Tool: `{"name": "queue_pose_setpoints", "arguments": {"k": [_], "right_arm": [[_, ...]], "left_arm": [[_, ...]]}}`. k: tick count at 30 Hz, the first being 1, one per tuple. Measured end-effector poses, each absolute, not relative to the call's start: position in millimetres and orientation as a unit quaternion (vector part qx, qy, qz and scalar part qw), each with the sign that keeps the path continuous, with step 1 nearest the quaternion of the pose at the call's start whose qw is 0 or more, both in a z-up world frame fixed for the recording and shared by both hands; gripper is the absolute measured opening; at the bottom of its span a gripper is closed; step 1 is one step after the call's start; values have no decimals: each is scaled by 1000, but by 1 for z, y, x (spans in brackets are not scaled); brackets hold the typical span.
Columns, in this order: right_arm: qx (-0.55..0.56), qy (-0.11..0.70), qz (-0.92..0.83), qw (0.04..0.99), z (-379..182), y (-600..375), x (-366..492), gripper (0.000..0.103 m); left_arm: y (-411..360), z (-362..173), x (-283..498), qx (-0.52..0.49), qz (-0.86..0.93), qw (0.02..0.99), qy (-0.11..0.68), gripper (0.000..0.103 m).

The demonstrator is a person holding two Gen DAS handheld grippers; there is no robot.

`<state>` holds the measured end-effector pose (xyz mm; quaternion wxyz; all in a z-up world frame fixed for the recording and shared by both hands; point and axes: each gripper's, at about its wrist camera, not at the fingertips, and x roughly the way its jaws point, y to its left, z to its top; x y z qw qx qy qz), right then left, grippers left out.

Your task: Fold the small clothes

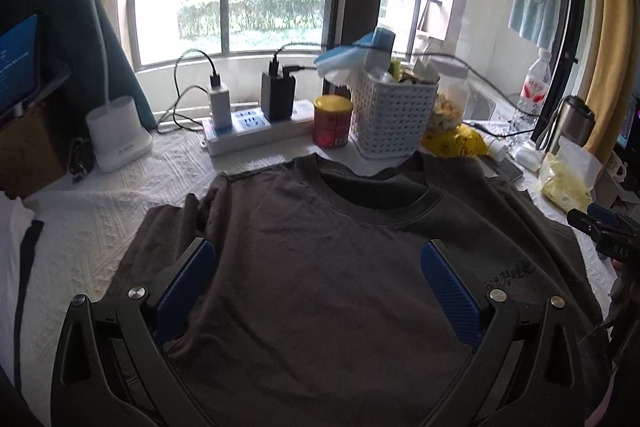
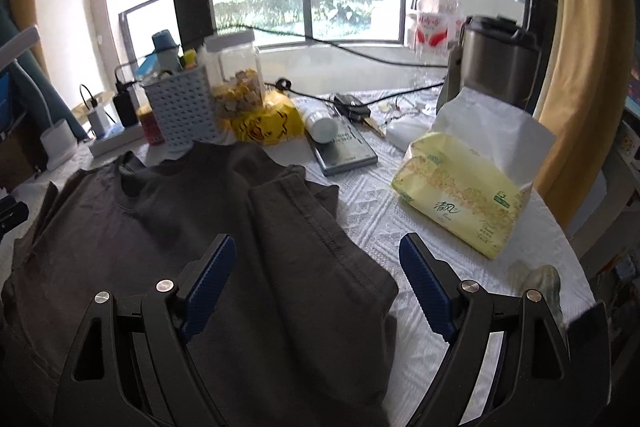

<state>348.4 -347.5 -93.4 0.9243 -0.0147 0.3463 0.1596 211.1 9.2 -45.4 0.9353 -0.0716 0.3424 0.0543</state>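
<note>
**Hovering over a dark grey T-shirt with both jaws spread**

Lying flat on the white-clothed counter, a dark grey T-shirt spreads beneath both tools, its collar pointing away toward the window. The left hand-held gripper hangs over the chest of the shirt, its blue-padded jaws wide apart and holding nothing. The right hand-held gripper is also spread wide and empty; the shirt's folded-in sleeve edge lies between its fingers. Beyond the collar stand a white perforated basket, a red can and a power strip. Ahead and right of the right hand-held gripper sits a yellow tissue pack.
</note>
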Motion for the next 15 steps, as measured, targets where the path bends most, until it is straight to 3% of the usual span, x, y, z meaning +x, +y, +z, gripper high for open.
{"name": "queue_pose_setpoints", "arguments": {"k": [10, 15], "right_arm": [[2, 399, 181, 899, -120, -354, 395, 86], [-5, 428, 211, 879, -131, -349, 408, 70]], "left_arm": [[12, -68, 240, -74, 59, 921, 378, 102], [12, -74, 247, -75, 58, 917, 386, 102]]}}
